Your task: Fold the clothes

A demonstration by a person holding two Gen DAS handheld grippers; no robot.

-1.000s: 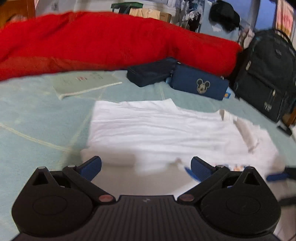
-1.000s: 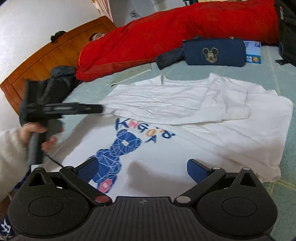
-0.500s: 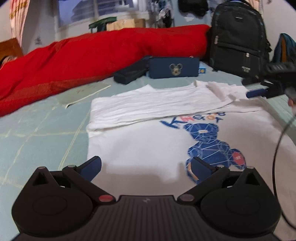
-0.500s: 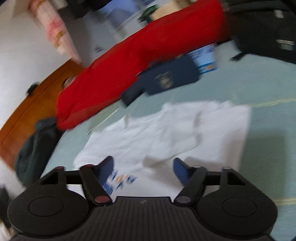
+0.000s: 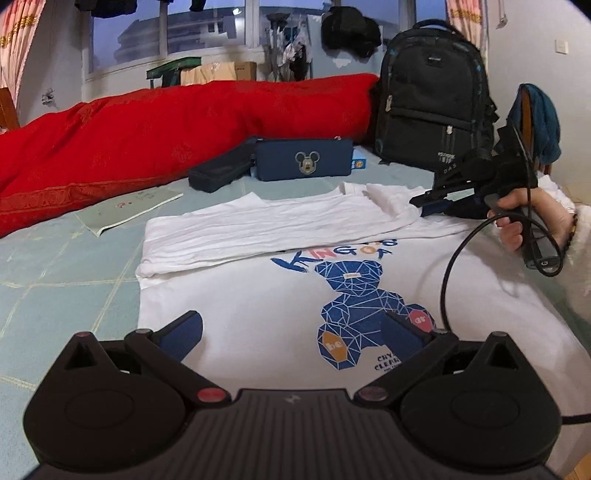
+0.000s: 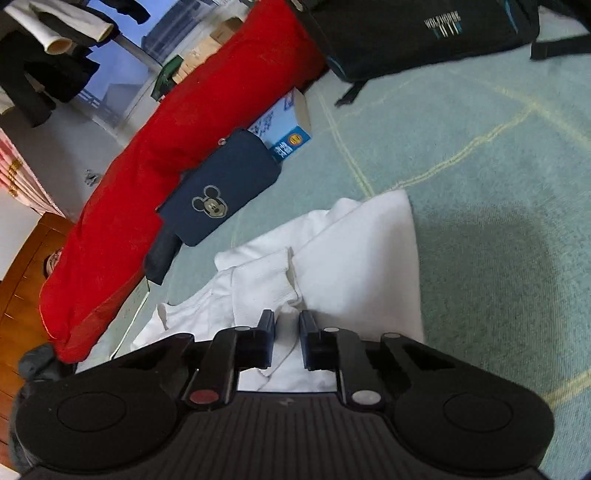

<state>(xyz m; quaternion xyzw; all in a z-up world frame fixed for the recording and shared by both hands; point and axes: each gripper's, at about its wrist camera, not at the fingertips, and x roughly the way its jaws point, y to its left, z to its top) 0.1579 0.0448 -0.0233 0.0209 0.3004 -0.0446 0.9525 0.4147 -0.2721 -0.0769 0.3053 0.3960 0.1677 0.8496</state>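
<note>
1. The white T-shirt (image 5: 258,317) lay print-up on the pale green bed sheet (image 5: 55,295), its far edge folded over into a long band.
2. The left gripper (image 5: 291,328) hovered low over the near hem, jaws spread wide, holding nothing.
3. The right gripper (image 6: 287,332) had its fingers drawn close over bunched white cloth at the shirt's far right corner; a narrow gap showed between them, so whether they were pinching the fabric I could not tell.
4. Risk: if that grip caught only a thin layer, the cloth could slip out mid-fold, or drag the folded band crooked.
5. The trailing cable (image 5: 454,258) could snag the shirt.
6. Readable writing: "KING OF" and "be", "ar" on the bear print (image 5: 362,295); "WOLFHORSE" on the black backpack (image 6: 406,33); a mouse-head badge on the navy pouch (image 5: 304,159).
</note>
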